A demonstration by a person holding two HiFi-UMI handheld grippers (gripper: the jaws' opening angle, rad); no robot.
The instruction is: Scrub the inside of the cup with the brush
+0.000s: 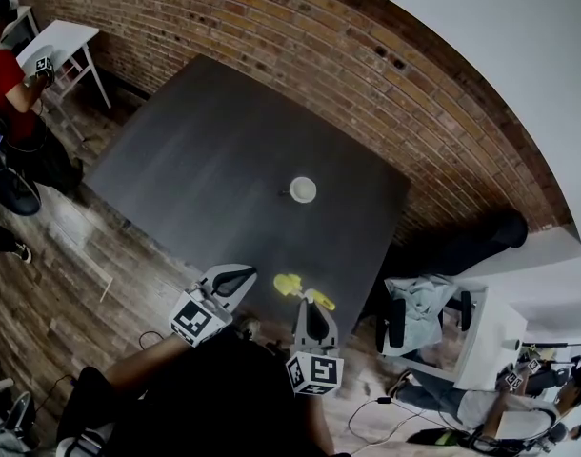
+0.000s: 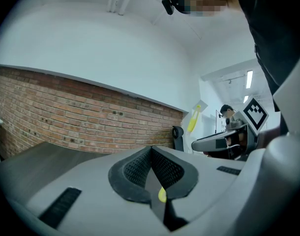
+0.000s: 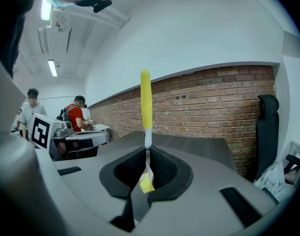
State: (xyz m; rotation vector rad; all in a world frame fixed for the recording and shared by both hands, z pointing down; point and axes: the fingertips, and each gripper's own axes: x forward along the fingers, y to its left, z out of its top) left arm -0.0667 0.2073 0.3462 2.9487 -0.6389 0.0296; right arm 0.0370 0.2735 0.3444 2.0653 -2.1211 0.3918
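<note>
A small white cup (image 1: 303,189) stands alone on the dark table (image 1: 205,160), far beyond both grippers. My right gripper (image 1: 312,303) (image 3: 147,149) is shut on a yellow brush (image 3: 145,100), whose stem rises straight out from between the jaws. In the head view the brush (image 1: 290,283) points up and left over the table's near edge. My left gripper (image 1: 245,276) (image 2: 151,149) is held beside it, jaws pressed together, with only a small yellow speck (image 2: 162,195) low in the seam. From the left gripper view the brush (image 2: 194,118) shows at the right.
A brick wall (image 1: 367,74) runs behind the table. An office chair with clothing (image 1: 419,312) and a white desk (image 1: 490,341) stand at the right. A person in red (image 1: 5,84) sits by a white table (image 1: 57,41) at the far left. Cables lie on the wooden floor (image 1: 71,284).
</note>
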